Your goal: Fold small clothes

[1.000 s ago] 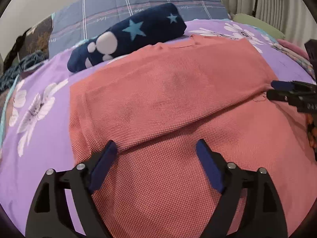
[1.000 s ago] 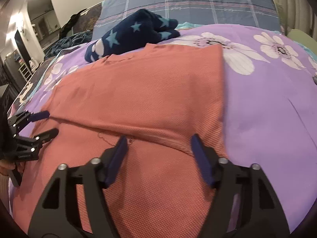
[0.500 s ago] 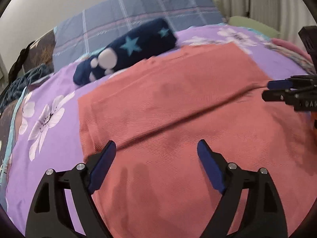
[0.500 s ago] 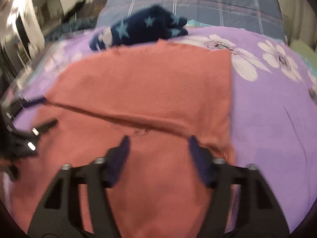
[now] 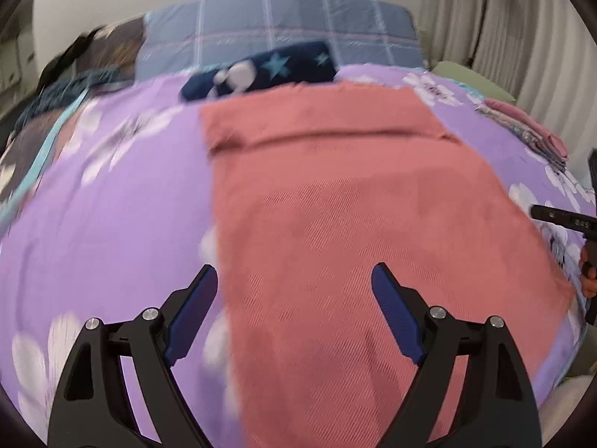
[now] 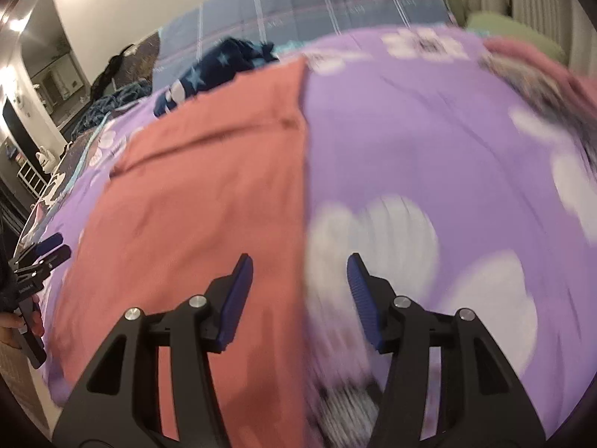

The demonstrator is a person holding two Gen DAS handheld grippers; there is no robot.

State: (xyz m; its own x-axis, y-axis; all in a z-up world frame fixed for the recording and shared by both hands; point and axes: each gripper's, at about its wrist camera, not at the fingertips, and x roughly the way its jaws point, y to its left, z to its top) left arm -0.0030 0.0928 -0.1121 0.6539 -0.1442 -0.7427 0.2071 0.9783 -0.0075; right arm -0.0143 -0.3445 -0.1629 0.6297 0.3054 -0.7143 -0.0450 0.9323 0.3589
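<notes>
While both gape empty, left tool (image 5: 294, 298) and right tool (image 6: 298, 280) hover over the red garment (image 5: 354, 205).

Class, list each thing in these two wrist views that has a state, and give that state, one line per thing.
Salmon-red knitted garment: spread flat on the purple floral bedspread, far end folded over.
Navy star-patterned fleece item: rolled up, beyond the garment.
Pink folded clothes: stacked at the bed's edge.
Left gripper: open, empty.
Right gripper: open, empty.
</notes>
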